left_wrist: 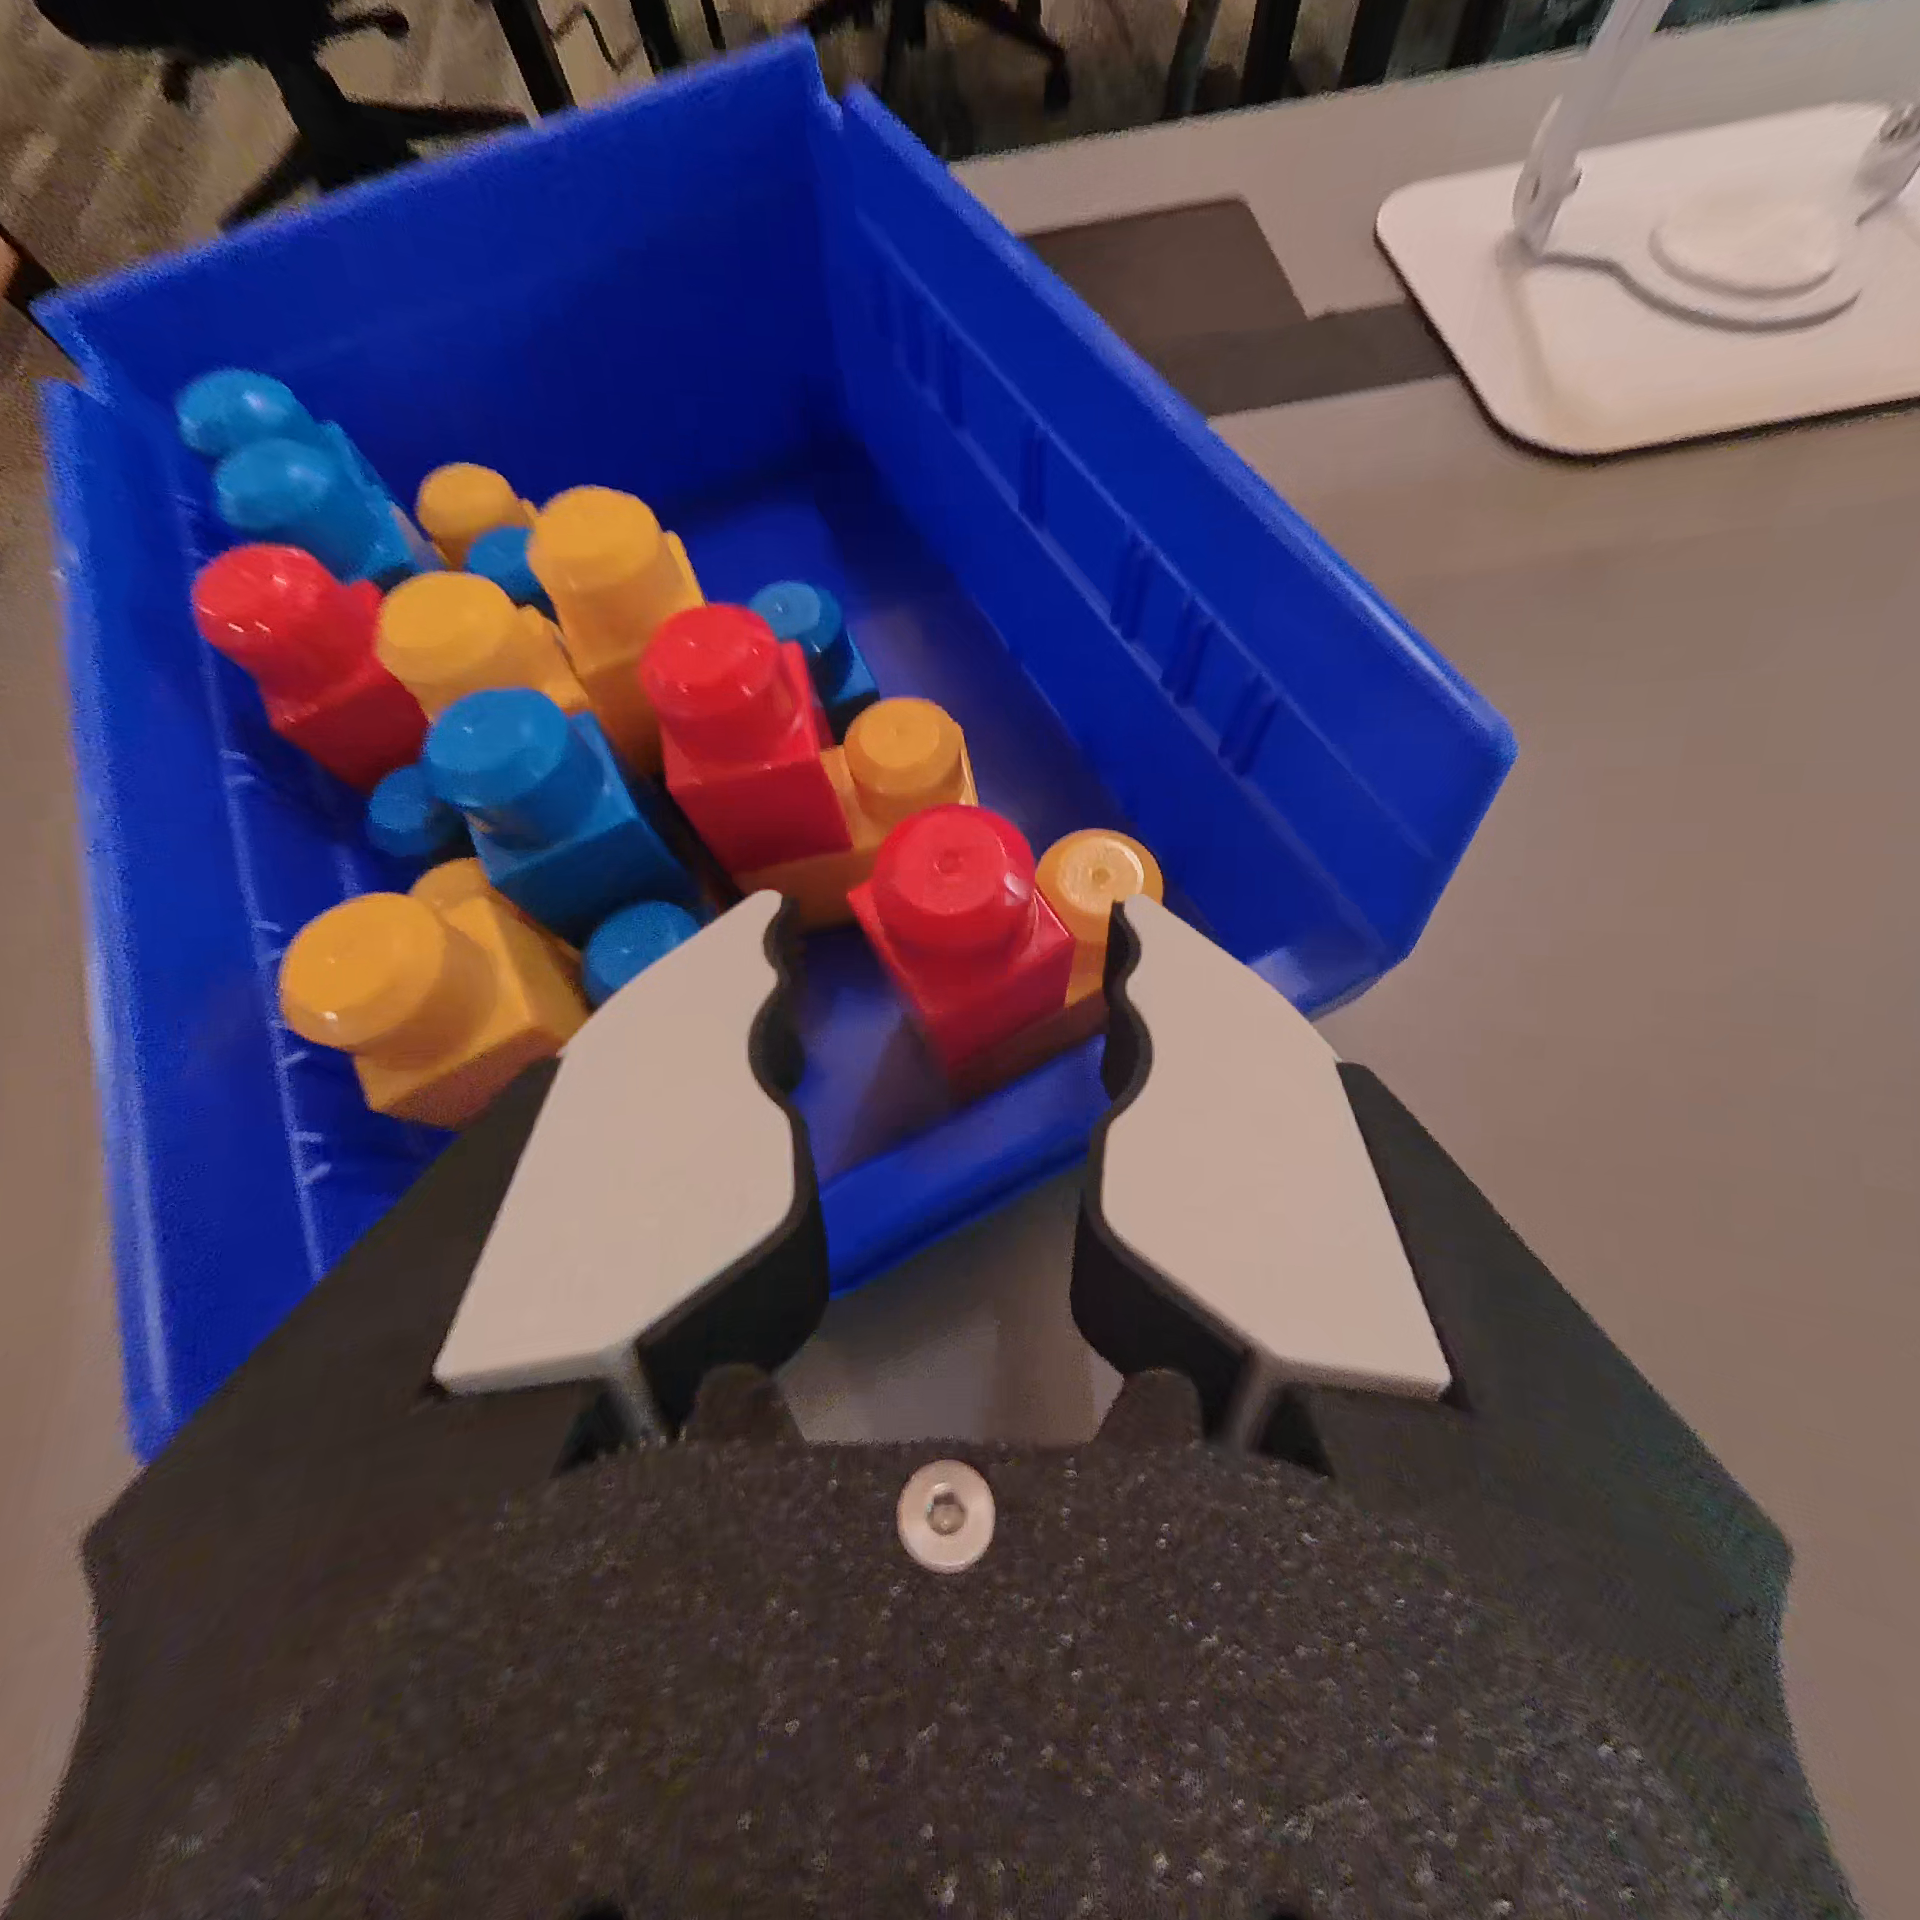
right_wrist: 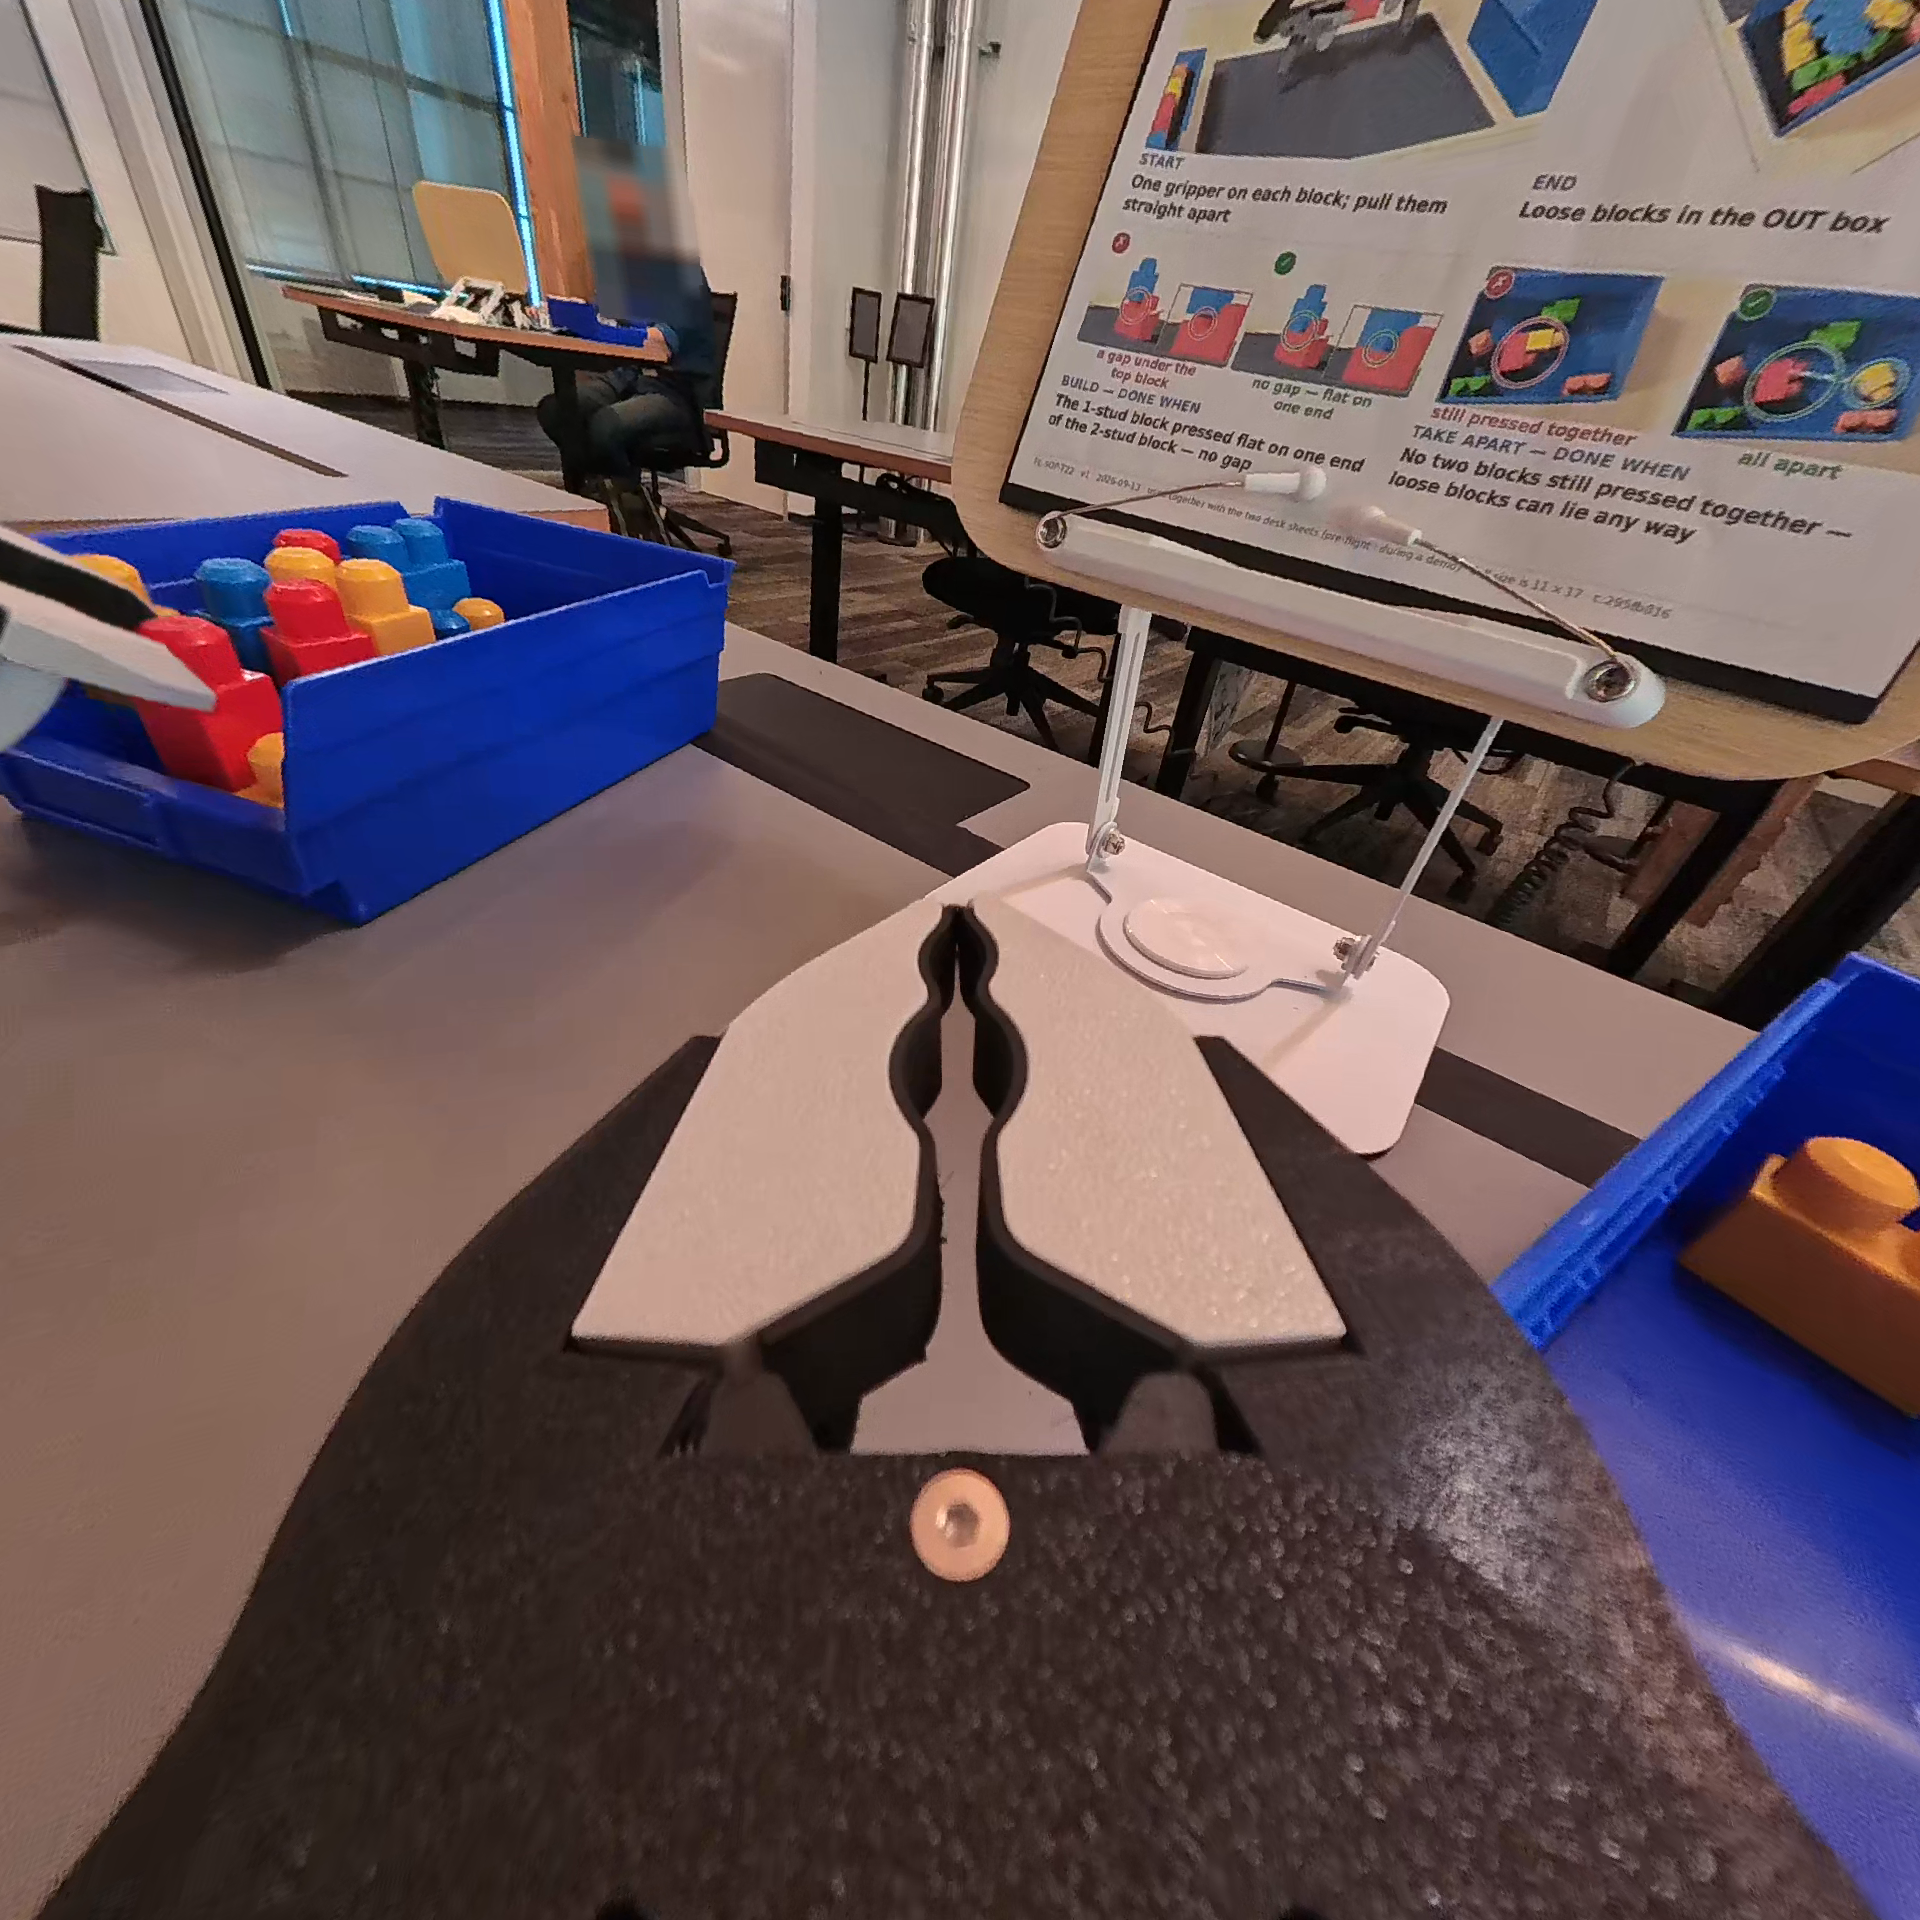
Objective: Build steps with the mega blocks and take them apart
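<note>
Two blue plastic bins (right_wrist: 499, 727) (right_wrist: 1714, 1143): the left holds three red-topped block steps (left_wrist: 961, 935), beneath the spread-fingered left gripper (left_wrist: 945, 914); the right gripper (right_wrist: 956, 920) is pinched closed, empty.

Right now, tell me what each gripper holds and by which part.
Nothing is held. The left gripper is open over the red block in the blue bin; the right gripper is shut and empty.

Grey table (right_wrist: 260, 1091) – two blue bins (right_wrist: 499, 748), white stand base (right_wrist: 1382, 1049).

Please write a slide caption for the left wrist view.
Open hand-held gripper over blue bin of stacked blocks.
</note>
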### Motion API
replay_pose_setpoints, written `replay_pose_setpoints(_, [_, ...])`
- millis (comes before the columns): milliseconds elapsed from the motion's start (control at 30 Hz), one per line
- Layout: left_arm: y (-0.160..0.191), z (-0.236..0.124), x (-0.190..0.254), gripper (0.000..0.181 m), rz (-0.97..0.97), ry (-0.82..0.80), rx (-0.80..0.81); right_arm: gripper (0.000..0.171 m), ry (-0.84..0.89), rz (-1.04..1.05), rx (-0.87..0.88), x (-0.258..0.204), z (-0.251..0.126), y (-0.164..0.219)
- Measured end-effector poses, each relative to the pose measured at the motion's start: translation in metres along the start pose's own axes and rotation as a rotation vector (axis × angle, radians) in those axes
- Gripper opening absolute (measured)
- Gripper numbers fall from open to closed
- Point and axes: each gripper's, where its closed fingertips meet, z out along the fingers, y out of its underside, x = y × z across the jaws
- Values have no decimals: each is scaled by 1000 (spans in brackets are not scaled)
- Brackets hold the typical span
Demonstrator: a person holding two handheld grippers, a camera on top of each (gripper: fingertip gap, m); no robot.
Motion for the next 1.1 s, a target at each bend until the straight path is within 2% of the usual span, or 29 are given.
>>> replay_pose_setpoints(167, [11, 13, -1, 42, 17, -40, -50, 0, -6, -6, -3, -2, 0, 0])
replay_pose_setpoints(300, [8, 12, -8, 40, 28, -82, -36, 0, -5, -10, 0, -1, -1, -1])
replay_pose_setpoints(433, [-18, -7, -10, 40, 9, -103, 99, 0, 3, -13, 11, 0, -2, -4])
replay_pose_setpoints(567, [-66, -47, 0, 40, -5, -105, 357, 0, 14, -15, 21, 4, -4, -7])
replay_pose_setpoints(633, [-87, -64, 23, 40, -34, -22, 473, 0, 19, -16, 25, 5, -4, -9])
replay_pose_setpoints(733, [-96, -65, 80, 40, -34, 175, 509, 0, 24, -15, 25, 7, -5, -9])
replay_pose_setpoints(933, [-52, -22, 194, 40, 162, 410, 276, 0, 23, -16, 10, 9, -4, -5])
replay_pose_setpoints(1100, [-16, 0, 235, 40, 257, 451, 131, 0, 14, -16, -4, 8, -3, -1])
